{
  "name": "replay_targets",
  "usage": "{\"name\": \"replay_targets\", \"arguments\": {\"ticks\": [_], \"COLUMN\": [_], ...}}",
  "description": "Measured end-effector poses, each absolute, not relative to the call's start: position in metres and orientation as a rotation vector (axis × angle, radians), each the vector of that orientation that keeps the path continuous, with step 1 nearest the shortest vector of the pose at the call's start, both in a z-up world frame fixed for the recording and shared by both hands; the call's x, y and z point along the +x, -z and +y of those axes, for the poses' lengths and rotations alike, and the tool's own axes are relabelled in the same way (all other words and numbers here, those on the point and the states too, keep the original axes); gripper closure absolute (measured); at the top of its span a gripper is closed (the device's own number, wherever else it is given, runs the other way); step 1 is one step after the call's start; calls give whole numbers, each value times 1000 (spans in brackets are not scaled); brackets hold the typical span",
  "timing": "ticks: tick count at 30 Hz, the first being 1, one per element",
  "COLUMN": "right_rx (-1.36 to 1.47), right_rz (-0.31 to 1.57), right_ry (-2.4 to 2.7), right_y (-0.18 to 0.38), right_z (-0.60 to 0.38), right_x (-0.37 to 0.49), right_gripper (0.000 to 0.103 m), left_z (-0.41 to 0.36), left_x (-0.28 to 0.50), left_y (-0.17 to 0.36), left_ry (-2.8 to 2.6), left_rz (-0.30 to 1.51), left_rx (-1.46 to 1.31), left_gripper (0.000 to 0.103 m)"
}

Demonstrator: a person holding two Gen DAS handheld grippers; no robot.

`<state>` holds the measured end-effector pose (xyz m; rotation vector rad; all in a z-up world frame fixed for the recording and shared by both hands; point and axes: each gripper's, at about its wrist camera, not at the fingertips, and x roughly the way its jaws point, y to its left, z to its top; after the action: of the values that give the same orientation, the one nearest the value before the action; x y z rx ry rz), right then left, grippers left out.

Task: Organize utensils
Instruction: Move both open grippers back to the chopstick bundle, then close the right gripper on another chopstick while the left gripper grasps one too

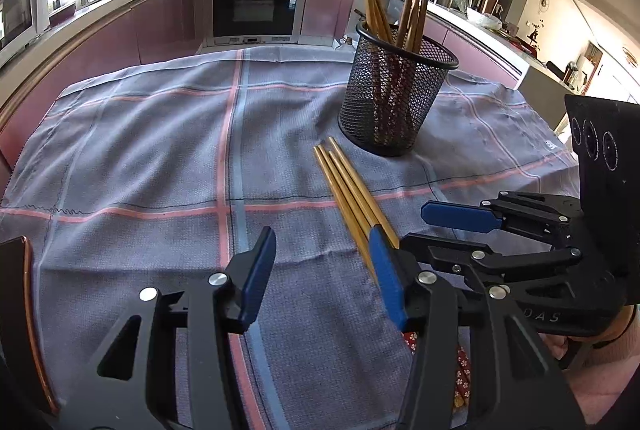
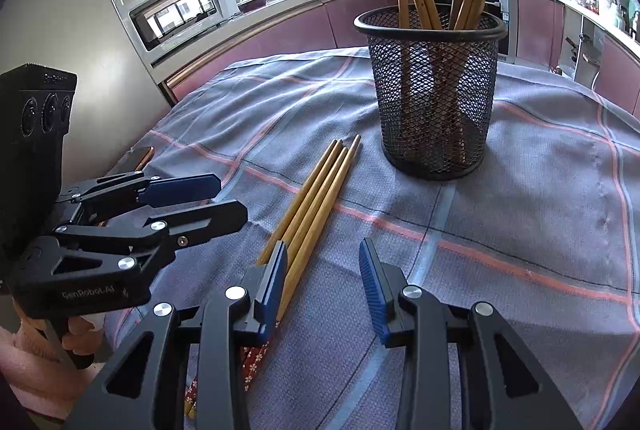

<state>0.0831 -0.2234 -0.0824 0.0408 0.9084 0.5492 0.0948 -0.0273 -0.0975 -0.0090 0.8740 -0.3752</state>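
Several bamboo chopsticks (image 1: pixel 352 190) (image 2: pixel 316 198) lie side by side on the checked cloth, their tips toward a black mesh holder (image 1: pixel 396 90) (image 2: pixel 434 90). More chopsticks stand upright in that holder. My left gripper (image 1: pixel 322 278) (image 2: pixel 228 198) is open and low over the cloth with nothing between its blue pads. Its right finger covers the near part of the lying chopsticks. My right gripper (image 2: pixel 324 286) (image 1: pixel 436 234) is open too, and its left finger covers the same bundle from the other side. The chopsticks' patterned ends show between the two grippers.
The grey cloth (image 1: pixel 160 150) (image 2: pixel 540 190) covers the table. A dark flat device with a copper rim (image 1: pixel 24 310) (image 2: pixel 136 158) lies at the table's left edge. Pink cabinets, an oven (image 1: pixel 256 6) and a microwave (image 2: pixel 180 10) stand beyond. A hand (image 2: pixel 80 330) grips the left handle.
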Motion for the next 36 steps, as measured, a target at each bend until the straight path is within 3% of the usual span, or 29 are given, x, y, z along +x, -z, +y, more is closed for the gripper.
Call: {"name": "replay_targets", "arguments": {"ticks": [36], "right_rx": [-9], "right_rz": [905], "right_ry": [-512], "right_y": [86], "right_z": [-223], "right_x": [80], "right_gripper": [70], "left_z": [-43], "left_x": [102], "left_y": [120], "left_ry": [388], "left_rz": [930], "left_rx": [49], "left_gripper": [54]}}
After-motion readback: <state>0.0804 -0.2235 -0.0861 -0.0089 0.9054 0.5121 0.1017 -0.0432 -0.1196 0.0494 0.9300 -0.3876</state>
